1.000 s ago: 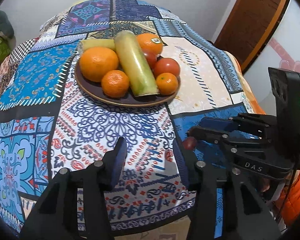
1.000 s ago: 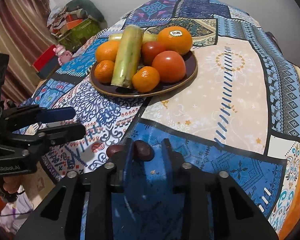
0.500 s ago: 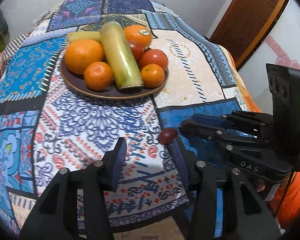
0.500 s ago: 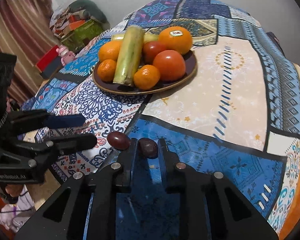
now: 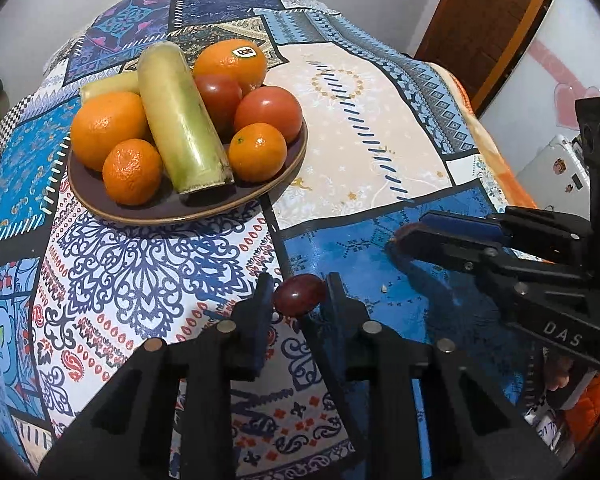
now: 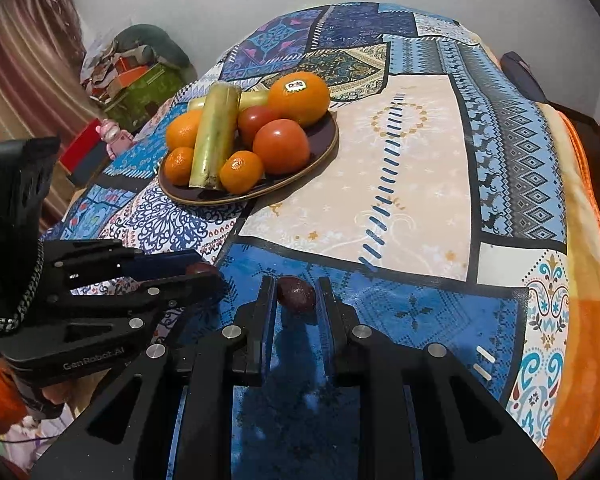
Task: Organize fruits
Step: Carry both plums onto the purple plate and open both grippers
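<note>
A brown plate (image 5: pixel 180 216) holds oranges (image 5: pixel 108 130), tomatoes (image 5: pixel 268 114) and a pale green stalk (image 5: pixel 180 120). My left gripper (image 5: pixel 300 284) is closing on a small dark red fruit (image 5: pixel 300 295), and its pads touch both sides. The fruit sits low over the patterned tablecloth, in front of the plate. In the right wrist view my right gripper (image 6: pixel 296 284) is shut on a darker brown fruit (image 6: pixel 296 295) over the blue patch. There the left gripper (image 6: pixel 208 270) reaches in from the left, close beside it. The plate (image 6: pixel 260 196) lies further back.
The patchwork tablecloth (image 6: pixel 400 184) covers a rounded table with an orange blanket edge (image 6: pixel 584 240) at the right. A brown door (image 5: pixel 480 20) stands beyond the table. Boxes and clutter (image 6: pixel 140 80) lie on the floor at the left. A hand shows under the left gripper's handle.
The left gripper moved right to the small red fruit and closed around it. The right gripper narrowed onto the dark fruit and shifted slightly.
</note>
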